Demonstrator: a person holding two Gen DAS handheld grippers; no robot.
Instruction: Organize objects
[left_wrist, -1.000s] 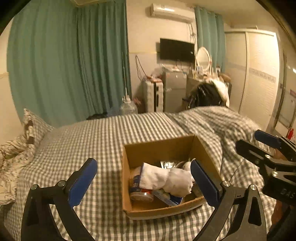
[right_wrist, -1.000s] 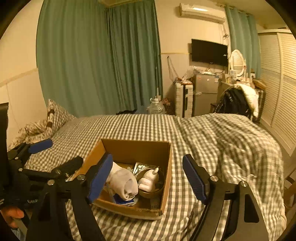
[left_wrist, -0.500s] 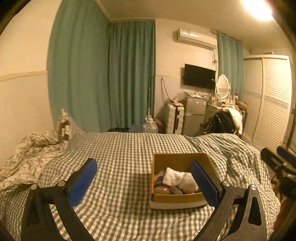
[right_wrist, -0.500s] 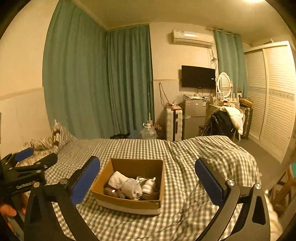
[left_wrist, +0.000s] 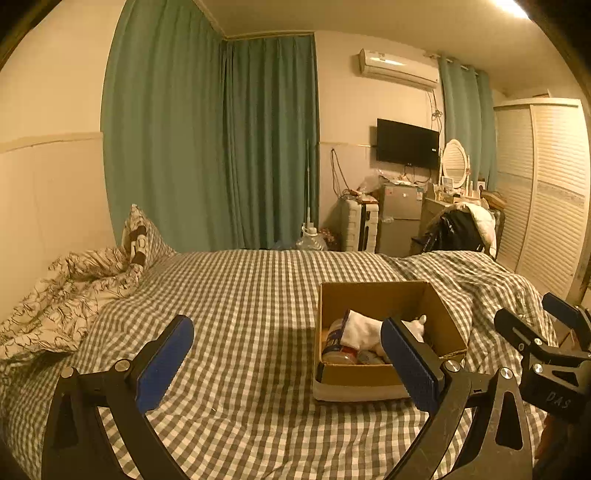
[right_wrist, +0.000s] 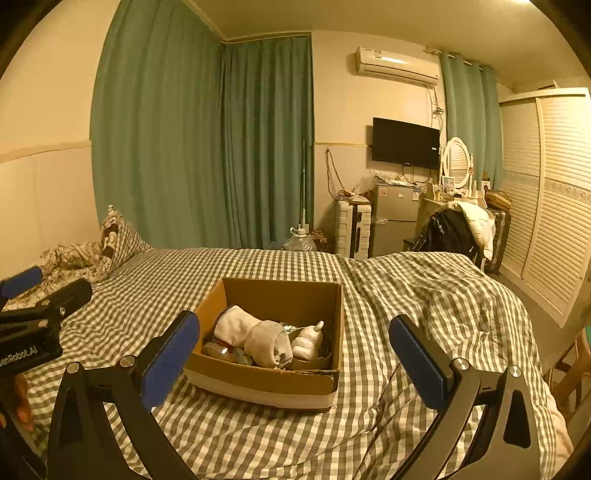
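Cardboard box (right_wrist: 271, 332), holding a rolled sock (right_wrist: 255, 334), sits centre-frame on the bed (right_wrist: 424, 295) directly ahead of the wide-open, empty right hand-held gripper (right_wrist: 293, 354), lower right of the equally open, empty left hand-held gripper (left_wrist: 286, 360).

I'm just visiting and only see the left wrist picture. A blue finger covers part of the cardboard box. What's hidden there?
Observer: The right wrist view shows a small white figurine standing in a dark bowl at the right side of the cardboard box.
Visitor: Is that white cloth one piece?
Observer: No. A white sock lies left of a grey sock, touching it.
Visitor: And the other gripper?
Observer: The right gripper is wide open, holding nothing.
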